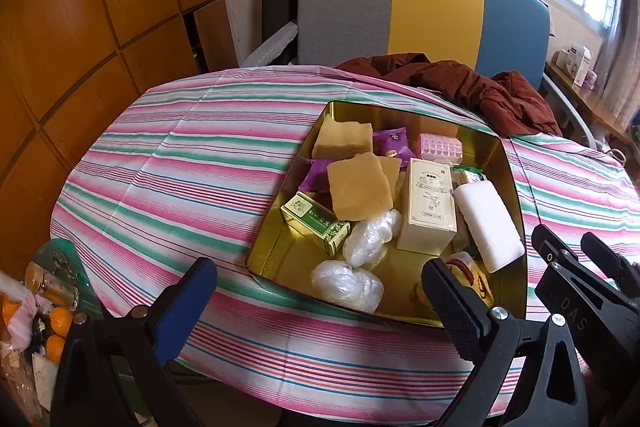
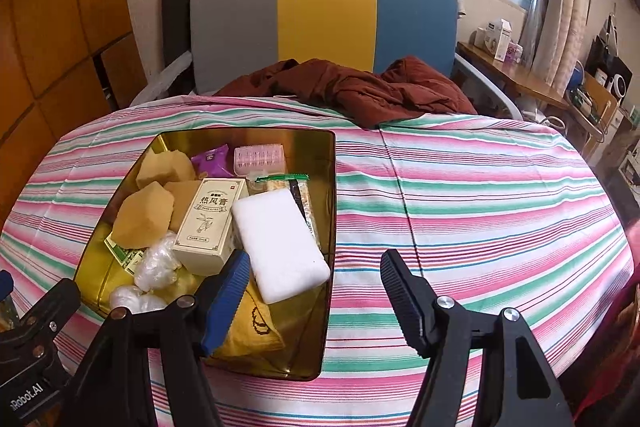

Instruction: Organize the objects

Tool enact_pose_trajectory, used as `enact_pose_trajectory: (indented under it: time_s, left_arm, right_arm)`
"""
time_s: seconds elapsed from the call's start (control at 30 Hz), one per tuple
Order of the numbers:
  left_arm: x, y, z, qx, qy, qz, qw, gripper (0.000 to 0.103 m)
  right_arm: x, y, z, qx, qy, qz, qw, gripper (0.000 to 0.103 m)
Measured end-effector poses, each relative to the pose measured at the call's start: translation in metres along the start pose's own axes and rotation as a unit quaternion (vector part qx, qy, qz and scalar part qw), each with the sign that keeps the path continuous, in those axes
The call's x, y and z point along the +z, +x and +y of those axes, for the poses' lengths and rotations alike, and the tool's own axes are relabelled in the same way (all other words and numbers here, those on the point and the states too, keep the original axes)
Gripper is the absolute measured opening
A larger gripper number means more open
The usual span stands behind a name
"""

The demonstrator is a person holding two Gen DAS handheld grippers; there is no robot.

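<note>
A gold metal tin [image 1: 276, 251] [image 2: 326, 227] sits on the striped tablecloth and holds several items: tan sponges [image 1: 358, 191] [image 2: 142, 217], a cream medicine box [image 1: 428, 205] [image 2: 210, 225], a white foam block [image 1: 490, 225] [image 2: 280, 243], a green box [image 1: 314, 223], plastic-wrapped bundles [image 1: 346, 285] [image 2: 156, 263], purple packets [image 1: 390, 141], a pink case [image 1: 440, 147] [image 2: 258, 157] and a yellow cloth [image 2: 248, 331]. My left gripper [image 1: 320, 301] is open and empty above the tin's near left corner. My right gripper [image 2: 316, 285] is open and empty over the tin's near right edge.
A dark red garment [image 1: 460, 83] [image 2: 352, 87] lies at the table's far edge before a grey, yellow and blue chair [image 2: 324, 19]. Oranges and a small bottle [image 1: 52, 291] sit low at the left. A cluttered side desk [image 2: 520, 75] stands at the right.
</note>
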State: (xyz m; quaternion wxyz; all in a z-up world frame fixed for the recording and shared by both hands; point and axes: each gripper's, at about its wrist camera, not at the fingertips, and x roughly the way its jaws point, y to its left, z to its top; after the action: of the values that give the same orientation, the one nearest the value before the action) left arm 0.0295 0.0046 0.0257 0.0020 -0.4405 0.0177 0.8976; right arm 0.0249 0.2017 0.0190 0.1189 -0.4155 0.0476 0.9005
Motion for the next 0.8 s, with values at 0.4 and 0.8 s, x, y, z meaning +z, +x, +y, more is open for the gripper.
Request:
enact_pose_trajectory:
  time_s: [0.4, 0.8]
  left_arm:
    - [0.0, 0.002, -0.0011, -0.009, -0.001, 0.007, 0.9999, 0.103]
    - [-0.0014, 0.0041, -0.0022, -0.018, -0.002, 0.007, 0.9998, 0.101]
  right_arm:
    - [-0.0004, 0.0001, -0.0002, -0.009, -0.001, -0.002, 1.0, 0.069]
    - [-0.0014, 0.0028, 0.002, -0.011, -0.007, 0.0, 1.0, 0.069]
